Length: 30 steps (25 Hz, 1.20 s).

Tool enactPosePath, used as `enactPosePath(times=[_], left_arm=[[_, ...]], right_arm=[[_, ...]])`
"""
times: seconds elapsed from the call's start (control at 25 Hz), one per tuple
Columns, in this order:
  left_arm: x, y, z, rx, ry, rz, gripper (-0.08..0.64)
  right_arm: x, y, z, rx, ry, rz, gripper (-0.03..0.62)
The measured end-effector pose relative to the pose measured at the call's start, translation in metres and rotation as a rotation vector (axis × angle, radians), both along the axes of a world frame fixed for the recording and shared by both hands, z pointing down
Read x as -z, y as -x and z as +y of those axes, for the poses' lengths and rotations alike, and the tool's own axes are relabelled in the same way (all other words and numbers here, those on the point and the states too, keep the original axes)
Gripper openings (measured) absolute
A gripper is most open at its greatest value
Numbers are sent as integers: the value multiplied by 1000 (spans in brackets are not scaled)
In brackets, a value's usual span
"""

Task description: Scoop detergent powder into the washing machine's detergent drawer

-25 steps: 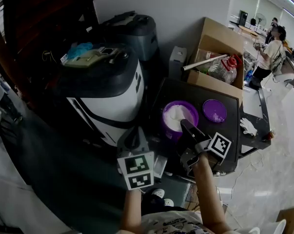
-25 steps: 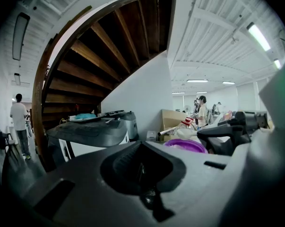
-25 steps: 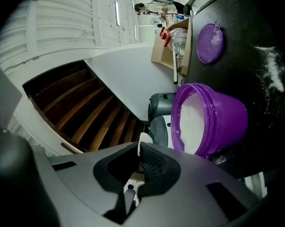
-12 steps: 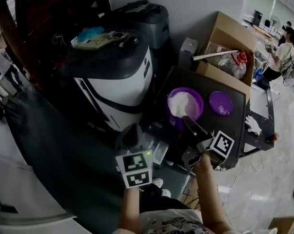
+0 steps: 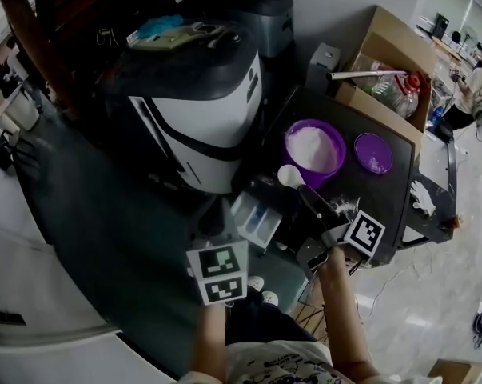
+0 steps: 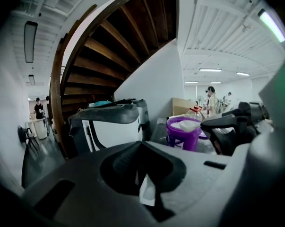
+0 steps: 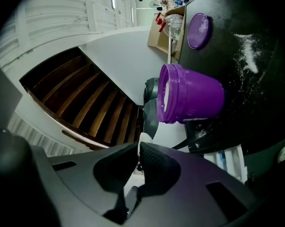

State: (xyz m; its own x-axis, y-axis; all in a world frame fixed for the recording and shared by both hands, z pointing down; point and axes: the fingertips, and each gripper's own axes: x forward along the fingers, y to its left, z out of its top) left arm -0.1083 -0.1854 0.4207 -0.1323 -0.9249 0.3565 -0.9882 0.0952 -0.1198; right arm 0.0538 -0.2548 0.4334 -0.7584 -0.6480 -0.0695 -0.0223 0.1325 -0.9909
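While my right gripper (image 5: 306,199) pinched the handle of the scoop (image 5: 289,174), its heaped bowl sat just beyond the fingertips, clear of the purple tub (image 7: 199,100) ahead. The open drawer (image 5: 256,218) lay just left of those fingers. My left gripper (image 6: 141,145) hovered near it, fingers pressed together on nothing. I judged this the carry step. Next I needed to swing over the drawer and tip slowly, level until then.

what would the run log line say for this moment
phase: transfer | right gripper: shut on scoop | scoop: holds white powder, between purple tub and open detergent drawer | left gripper: shut
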Motion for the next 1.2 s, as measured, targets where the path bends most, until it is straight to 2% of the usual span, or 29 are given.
enactPosePath(times=[0.44, 0.92, 1.08, 1.2], left_arm=[[-48, 8, 20, -22, 84, 37, 2], [-78, 21, 30, -89, 139, 57, 2], [-86, 22, 30, -110, 150, 62, 2], [-92, 21, 28, -130, 155, 64, 2]], right_arm=[[-43, 15, 26, 20, 58, 32, 20], [-84, 23, 49, -32, 135, 77, 20], [-93, 22, 51, -43, 117, 148, 20], [-103, 21, 52, -32, 74, 266, 20]])
